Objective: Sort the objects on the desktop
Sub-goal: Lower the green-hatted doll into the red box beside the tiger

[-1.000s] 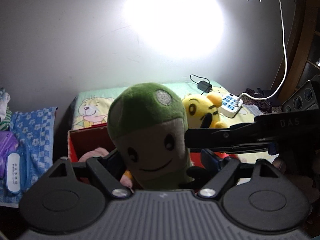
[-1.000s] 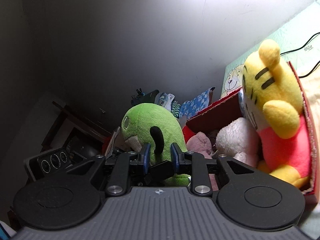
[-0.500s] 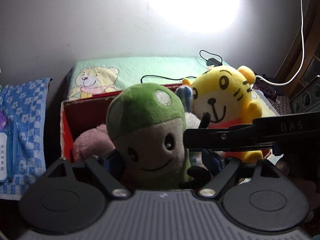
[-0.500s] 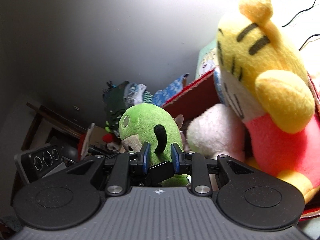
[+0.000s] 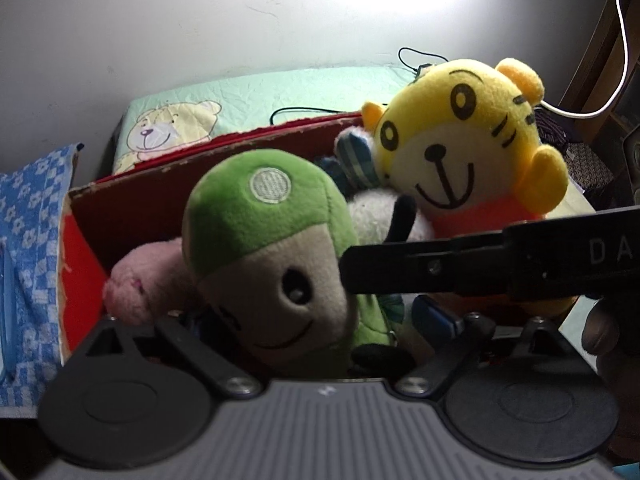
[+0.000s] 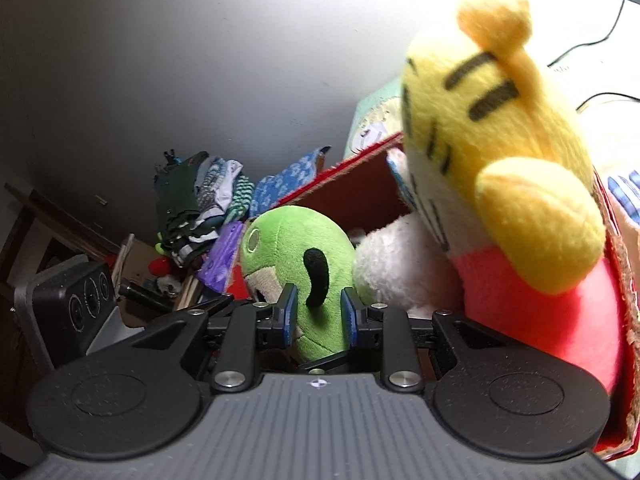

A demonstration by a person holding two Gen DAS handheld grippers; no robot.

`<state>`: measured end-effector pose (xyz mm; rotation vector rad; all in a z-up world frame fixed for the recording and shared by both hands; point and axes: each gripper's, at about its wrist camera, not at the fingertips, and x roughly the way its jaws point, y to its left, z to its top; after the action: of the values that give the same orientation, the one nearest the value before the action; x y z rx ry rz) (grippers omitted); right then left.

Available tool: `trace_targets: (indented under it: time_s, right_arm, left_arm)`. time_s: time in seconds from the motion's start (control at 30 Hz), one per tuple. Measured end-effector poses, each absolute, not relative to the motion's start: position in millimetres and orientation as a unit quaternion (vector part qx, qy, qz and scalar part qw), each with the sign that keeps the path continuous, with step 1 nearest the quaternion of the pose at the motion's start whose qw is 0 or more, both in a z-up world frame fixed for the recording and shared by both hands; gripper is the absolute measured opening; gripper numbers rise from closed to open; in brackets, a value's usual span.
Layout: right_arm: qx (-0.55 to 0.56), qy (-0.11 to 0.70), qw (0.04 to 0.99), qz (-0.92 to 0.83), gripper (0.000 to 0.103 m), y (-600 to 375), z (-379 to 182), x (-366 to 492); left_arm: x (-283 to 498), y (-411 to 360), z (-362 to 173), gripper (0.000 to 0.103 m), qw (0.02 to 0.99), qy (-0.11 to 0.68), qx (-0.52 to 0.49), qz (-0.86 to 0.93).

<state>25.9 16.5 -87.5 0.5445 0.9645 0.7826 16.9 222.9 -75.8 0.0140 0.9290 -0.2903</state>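
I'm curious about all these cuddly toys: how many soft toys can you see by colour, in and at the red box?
Green plush toy with a beige face, held over the red cardboard box: 1
Yellow tiger plush in a red top: 1
Pink plush: 1
White fluffy plush: 1
Total: 4 (a striped fabric piece, partly hidden, not counted)

The green toy (image 5: 272,240) is soft fuzzy cloth with a stitched grey patch on top. The yellow tiger (image 5: 464,148) is fluffy cloth too, and its shirt looks like smooth fleece. The pink toy (image 5: 148,276) is woolly. The red box (image 5: 160,188) is cardboard, with rough, worn edges. The mat (image 5: 256,92) behind it is crinkly quilted cloth. The blue towel (image 5: 32,216) looks nubbly. The right gripper (image 6: 318,314) is dull black plastic with shiny metal screws and blue pads. The wall (image 5: 160,20) is smooth and matt.
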Motion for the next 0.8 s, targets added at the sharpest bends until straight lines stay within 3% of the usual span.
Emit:
trace_targets:
  time_s: [0.53, 0.6, 0.67, 0.8]
  right_arm:
    - [0.177, 0.35, 0.803, 0.448, 0.026, 55.3, -39.9, 10.8]
    - [0.155, 0.352, 0.797, 0.465, 0.026, 71.8, -38.9, 11.1]
    - [0.145, 0.362, 0.789, 0.474, 0.018, 84.2, -42.7, 16.0]
    - [0.143, 0.408, 0.774, 0.463, 0.017, 92.5, -59.6, 34.2]
  left_arm:
    - [-3.9, 253.6, -64.1, 0.096, 0.891, 0.428, -0.026, -0.147]
    - [-2.5, 247.1, -69.2, 0.096, 0.887, 0.434, -0.02, -0.156]
    - [-1.0, 244.6, -74.5, 0.096, 0.884, 0.437, -0.025, -0.163]
    - [-1.1, 244.0, -75.4, 0.095, 0.885, 0.433, -0.026, -0.169]
